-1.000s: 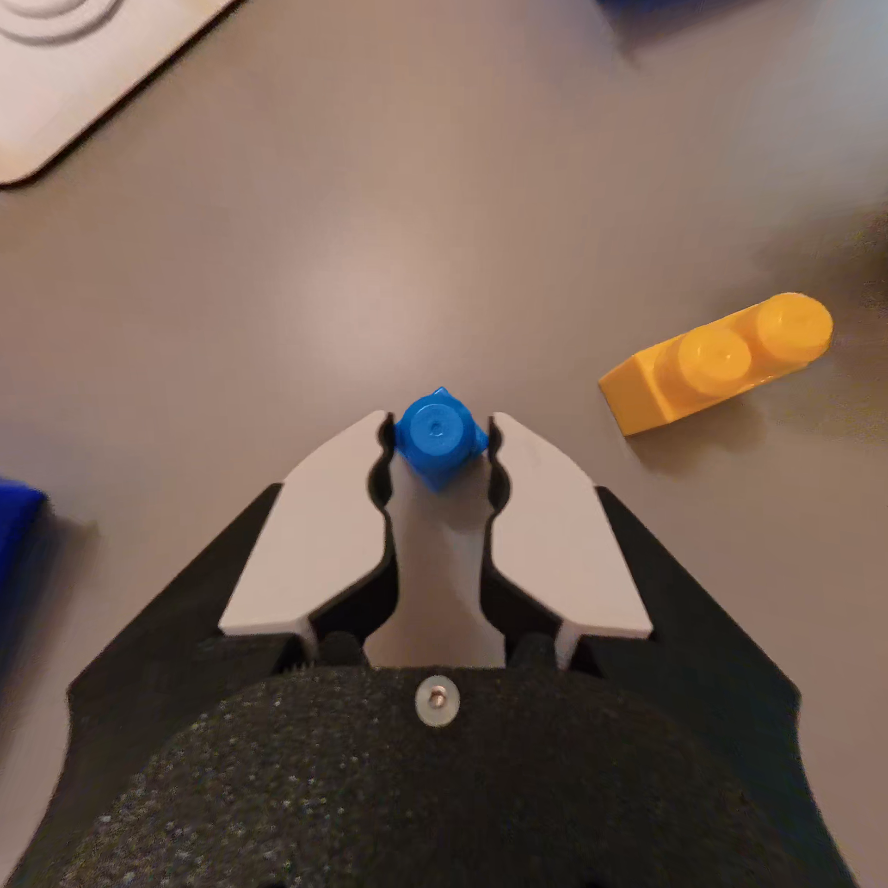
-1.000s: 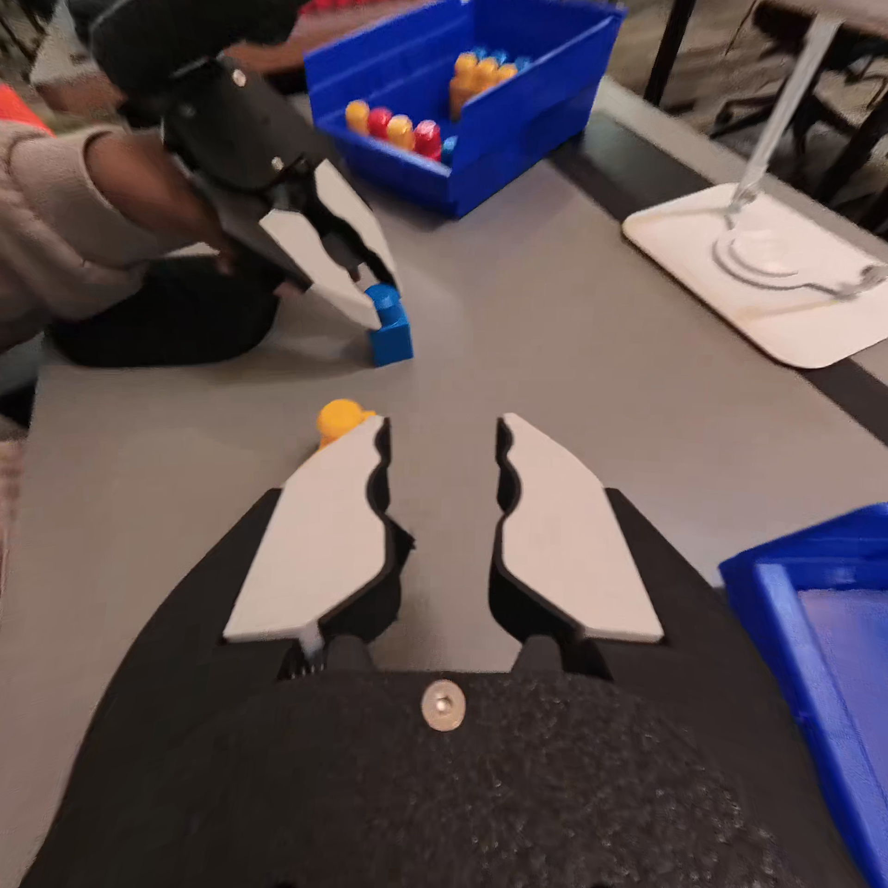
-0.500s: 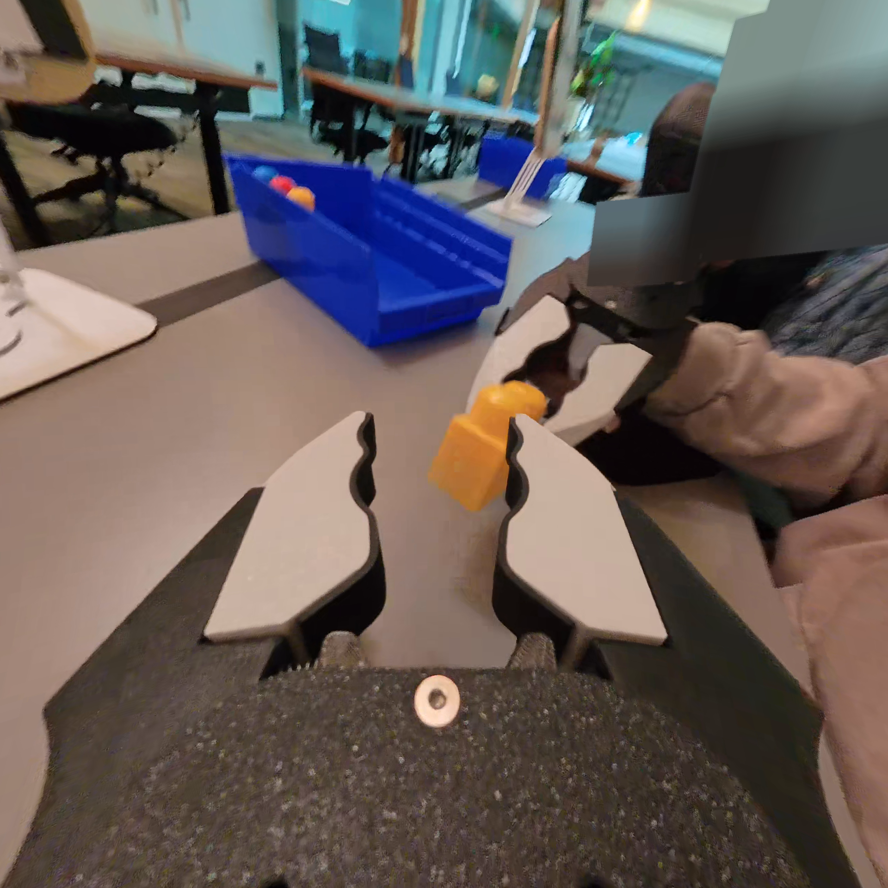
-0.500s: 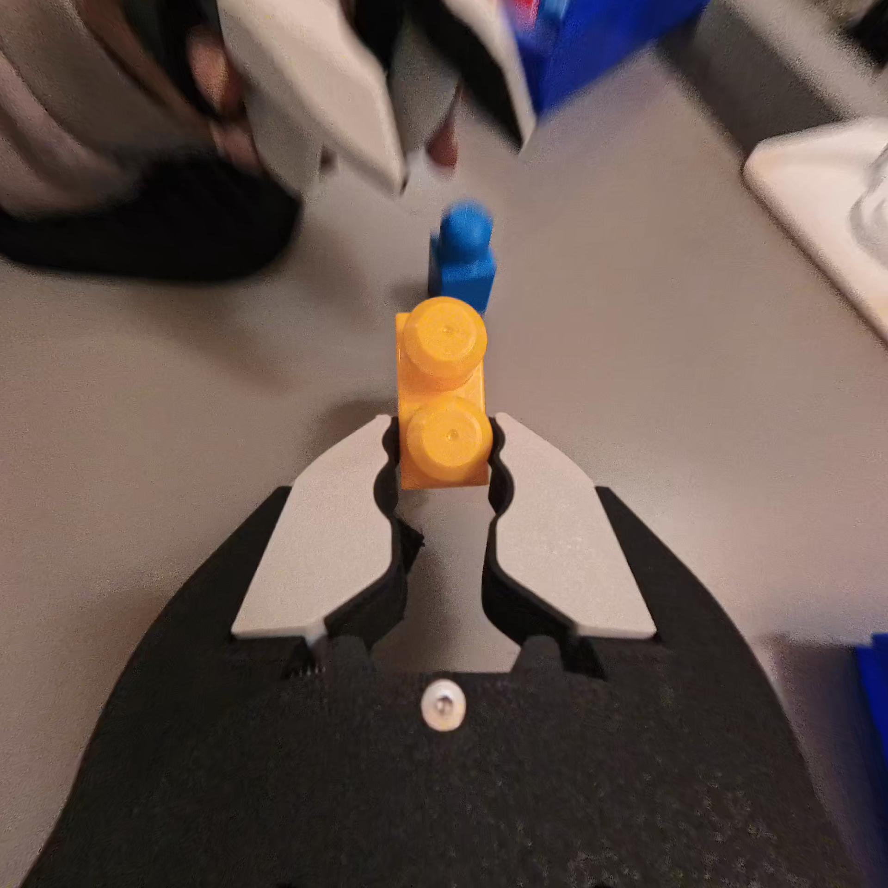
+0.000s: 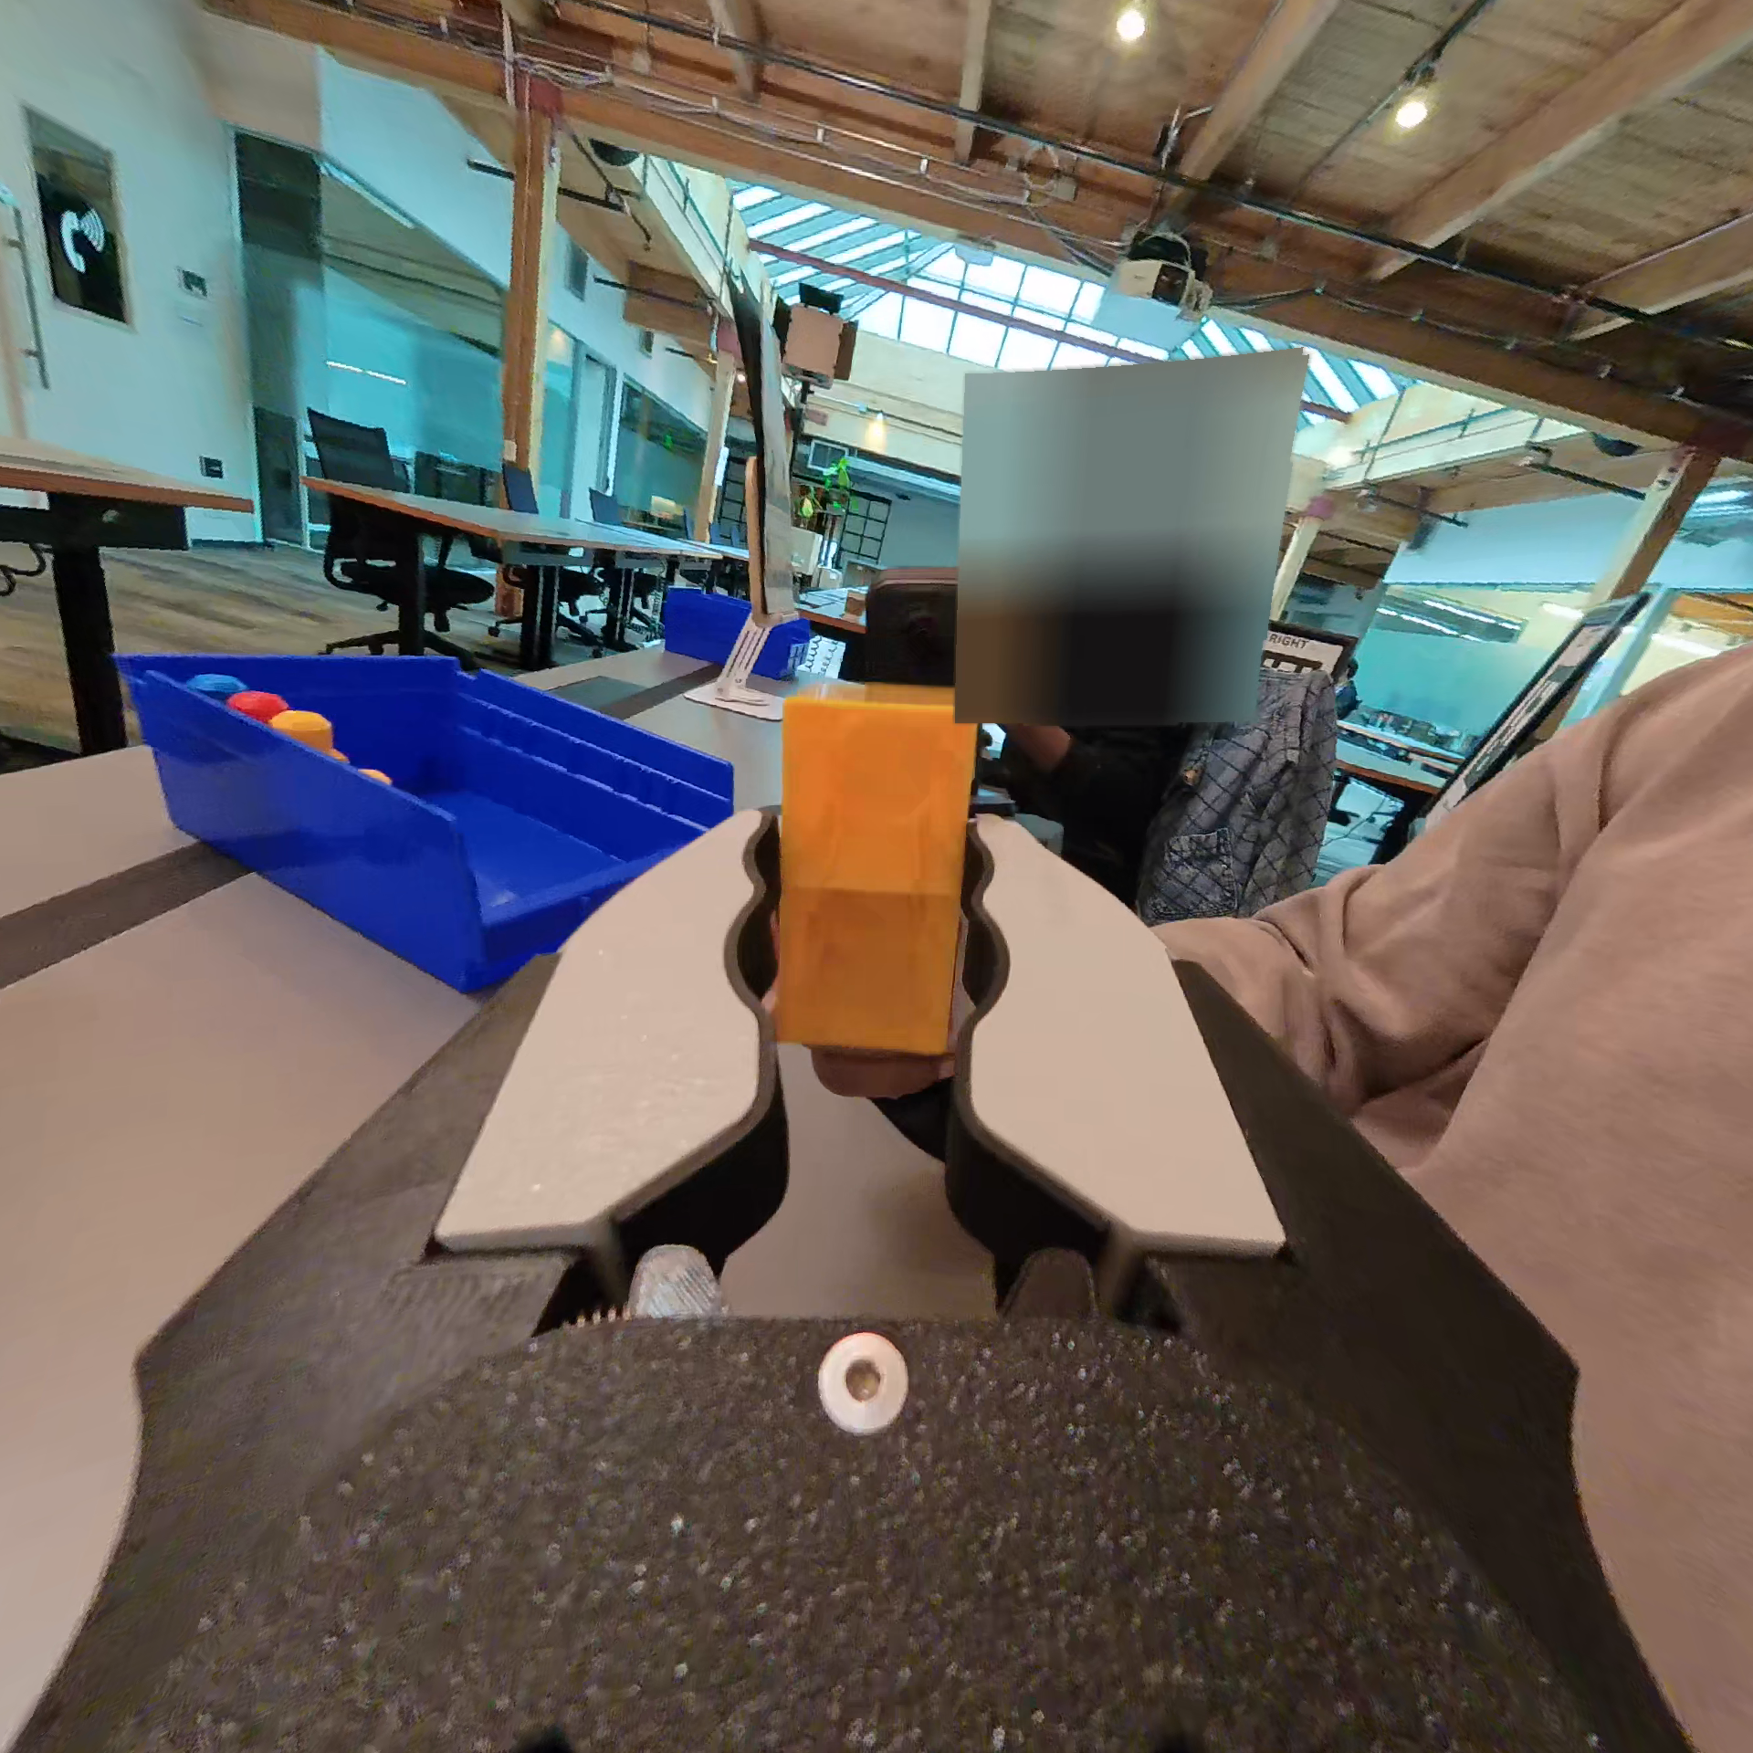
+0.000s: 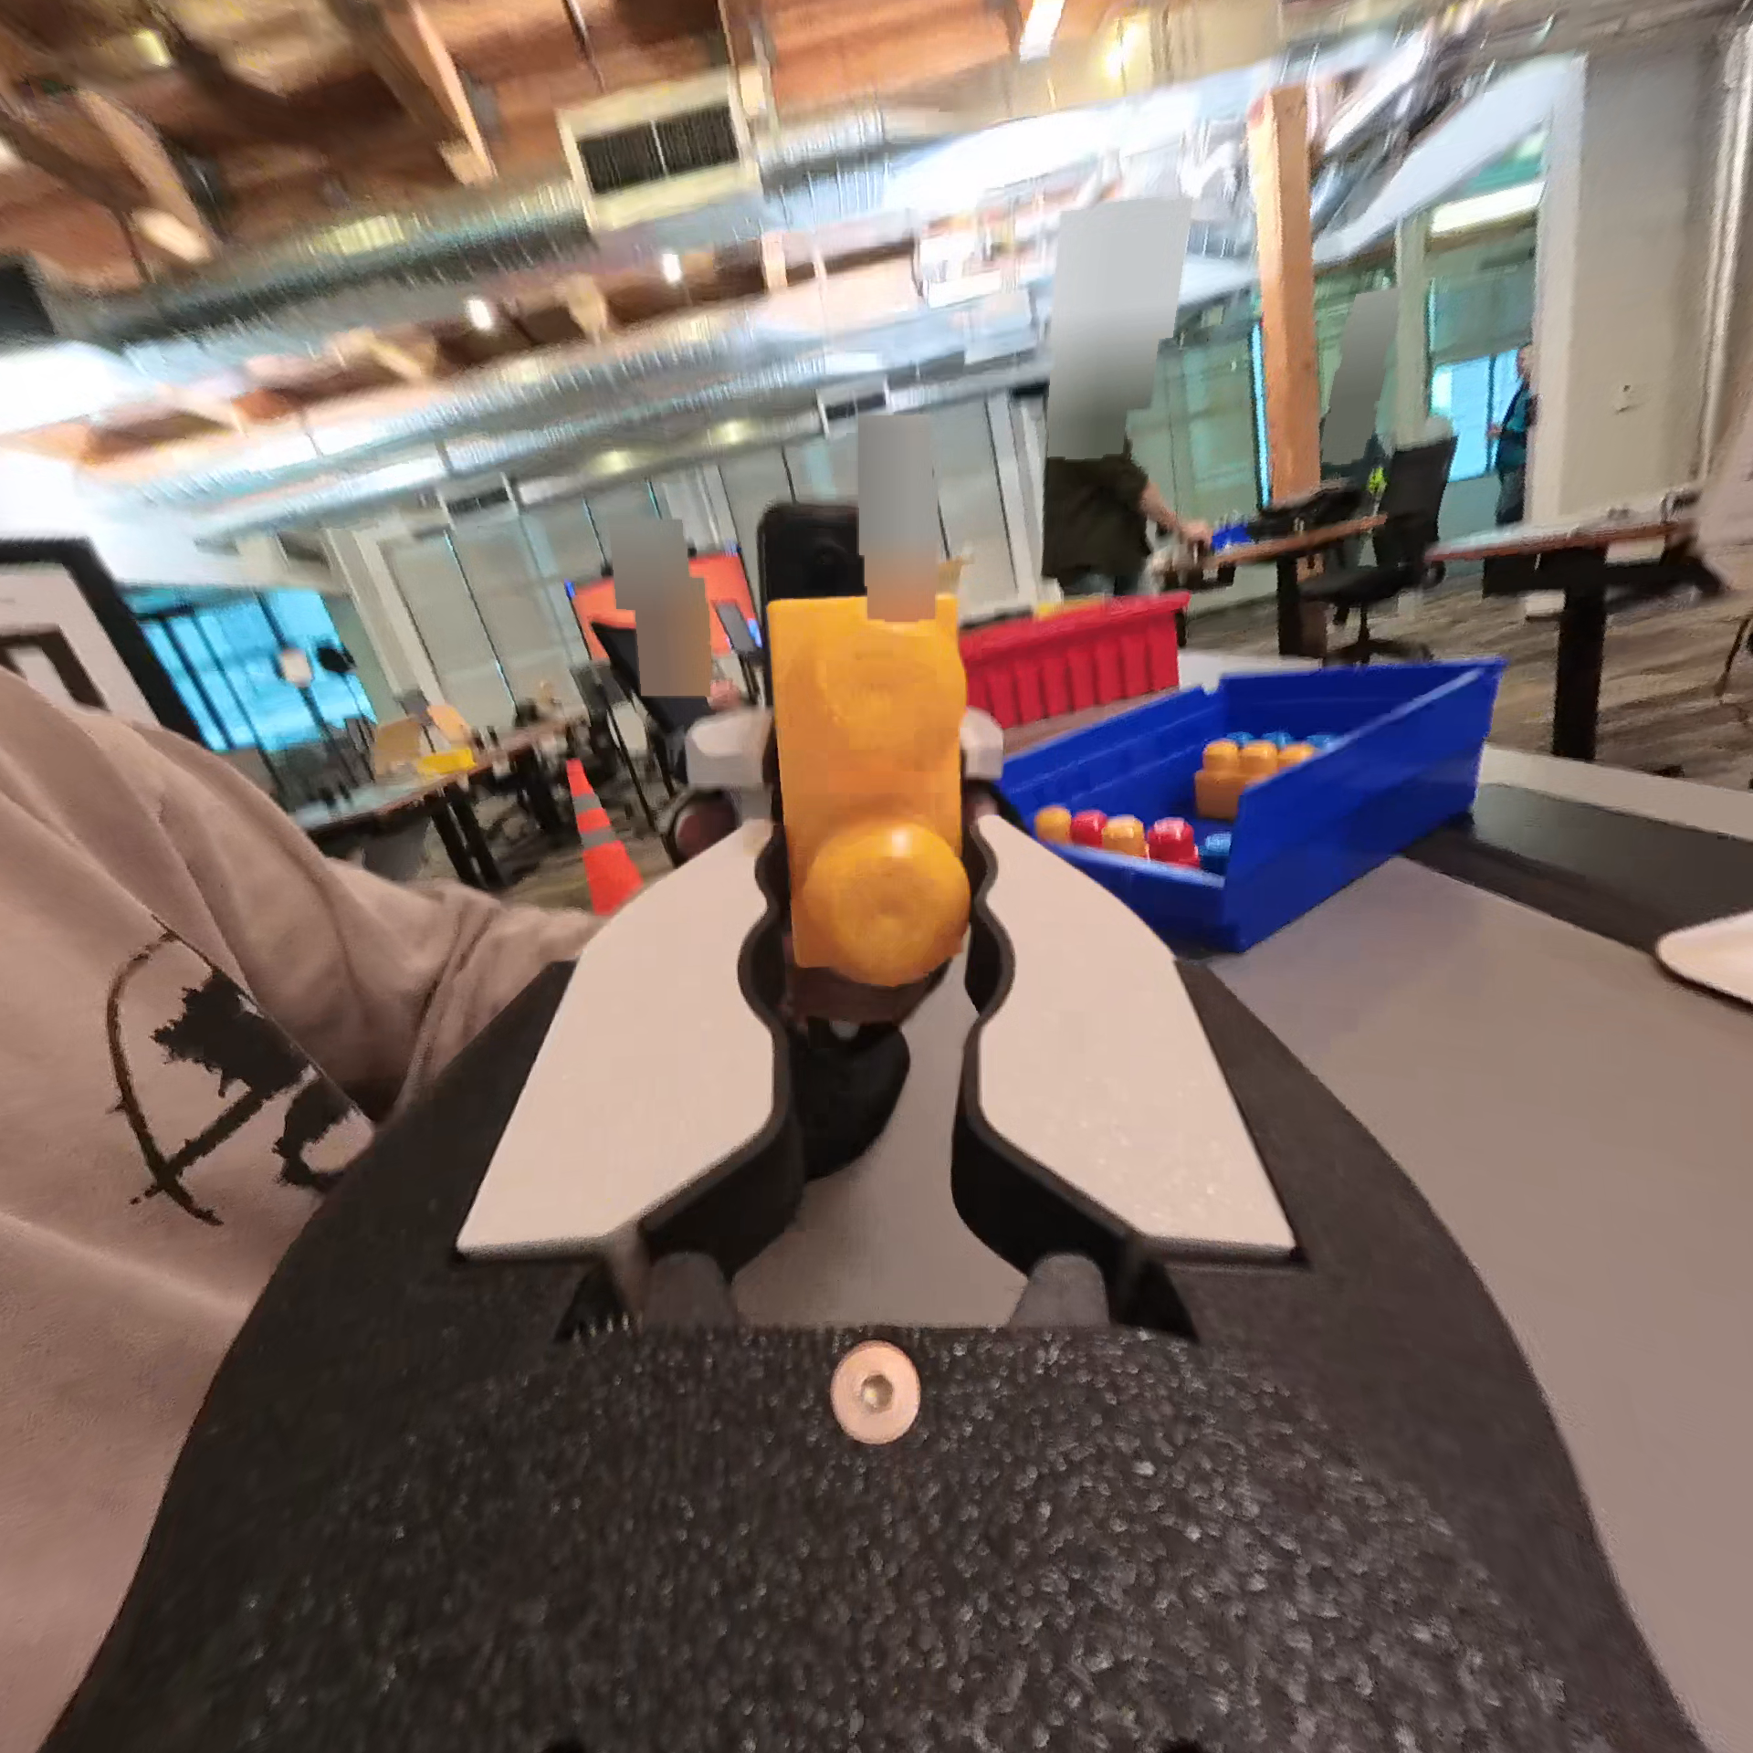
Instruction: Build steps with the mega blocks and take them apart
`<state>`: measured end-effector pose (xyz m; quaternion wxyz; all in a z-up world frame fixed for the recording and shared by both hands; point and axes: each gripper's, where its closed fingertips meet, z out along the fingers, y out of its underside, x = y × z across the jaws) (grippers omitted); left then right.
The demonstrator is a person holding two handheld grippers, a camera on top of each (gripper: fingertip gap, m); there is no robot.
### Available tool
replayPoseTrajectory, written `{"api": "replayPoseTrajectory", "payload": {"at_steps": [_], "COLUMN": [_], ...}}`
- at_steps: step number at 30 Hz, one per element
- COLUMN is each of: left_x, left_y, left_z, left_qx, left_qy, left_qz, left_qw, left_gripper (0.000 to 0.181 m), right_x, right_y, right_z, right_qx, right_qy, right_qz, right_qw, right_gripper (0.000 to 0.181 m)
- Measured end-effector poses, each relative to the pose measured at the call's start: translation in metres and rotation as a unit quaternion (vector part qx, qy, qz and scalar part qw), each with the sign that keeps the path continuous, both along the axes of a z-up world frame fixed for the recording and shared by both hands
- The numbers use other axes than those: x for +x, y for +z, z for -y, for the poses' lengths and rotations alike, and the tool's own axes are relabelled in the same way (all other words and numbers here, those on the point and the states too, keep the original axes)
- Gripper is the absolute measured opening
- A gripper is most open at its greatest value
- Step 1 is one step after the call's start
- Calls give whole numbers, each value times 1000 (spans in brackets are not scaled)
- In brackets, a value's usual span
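On the grey table (image 5: 190,1062) a blue bin (image 5: 417,816) holds orange, red and blue blocks (image 6: 1119,839). Above the tabletop, both grippers, left (image 5: 868,934) and right (image 6: 877,911), level and facing each other, pinch one orange block (image 5: 868,882) between them.

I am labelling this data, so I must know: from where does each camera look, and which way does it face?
Left wrist: behind the left fingers, facing the flat side of the block between them; a sleeve at right.
Right wrist: behind the right fingers, facing the block's stud side; a sleeve at left.
Shared: the one block, seen from opposite sides.
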<state>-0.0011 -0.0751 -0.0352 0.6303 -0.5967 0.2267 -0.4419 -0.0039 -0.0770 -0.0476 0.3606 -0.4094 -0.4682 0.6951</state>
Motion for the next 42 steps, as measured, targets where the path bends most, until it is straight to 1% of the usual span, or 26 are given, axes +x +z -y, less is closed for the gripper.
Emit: {"api": "replayPoseTrajectory", "payload": {"at_steps": [3,5,7,9,11,13,15,17,18,19,20,21,22,23,24,25,27,28,29,30,31,32,34,36,40,42], "left_x": [-14,-27,-46,-70,-93,-112,-125,-133,-135,-136,-136,-135,-134,-132,-130,-127,-122,-118,-114,-109,-104,-98,-88,-78,-69,-67], "left_y": [-3,-3,3,8,12,13,11,7,6,5,5,4,3,2,2,3,4,6,9,12,15,19,26,31,35,32], "left_z": [1,2,3,3,5,6,7,6,5,5,5,5,4,4,4,4,5,5,6,6,7,8,10,11,15,14], "left_qx": [1,4,13,23,35,42,45,44,42,40,40,39,39,39,39,39,42,45,49,54,59,64,72,79,85,79], "left_qy": [8,17,38,69,98,125,139,152,153,153,152,151,149,146,141,136,127,121,116,112,107,101,94,88,78,79], "left_qz": [-7,-12,9,18,29,36,43,43,47,52,53,53,54,57,63,69,84,93,101,108,117,128,145,148,146,129], "left_qw": [1000,1000,999,997,994,991,988,987,986,986,986,986,987,987,987,987,987,987,987,986,986,985,982,982,982,985], "left_gripper": [36,36,36,36,36,36,36,36,36,36,36,36,36,36,36,36,37,36,36,36,36,36,37,36,36,36], "right_x": [-22,-32,-39,-46,-59,-70,-80,-90,-95,-99,-100,-102,-103,-102,-102,-100,-91,-82,-71,-60,-48,-40,-31,-27,-28,-31], "right_y": [-24,-25,-21,-29,-58,-93,-122,-144,-152,-159,-164,-164,-162,-155,-144,-127,-76,-47,-19,5,24,37,49,53,53,49], "right_z": [9,11,9,4,-10,-20,-19,-15,-14,-15,-16,-18,-20,-21,-25,-28,-38,-44,-49,-52,-53,-51,-38,-24,-14,-11], "right_qx": [68,80,88,101,154,222,263,288,301,311,320,323,318,305,282,250,168,118,67,22,-10,-25,-32,-43,-35,-13], "right_qy": [-12,-7,6,26,13,-1,6,10,8,4,3,-2,-7,-6,-13,-18,-31,-36,-35,-33,-31,-30,-20,-4,-1,-2], "right_qz": [80,98,110,147,221,292,349,386,399,409,416,413,405,390,367,334,222,160,101,45,-3,-38,-78,-101,-104,-82], "right_qw": [994,992,990,984,963,930,899,876,866,858,851,852,857,869,886,909,960,979,992,998,999,999,996,994,994,997], "right_gripper": [35,35,35,45,52,61,67,67,66,58,40,34,34,34,34,33,33,33,33,33,33,33,33,34,34,33]}}
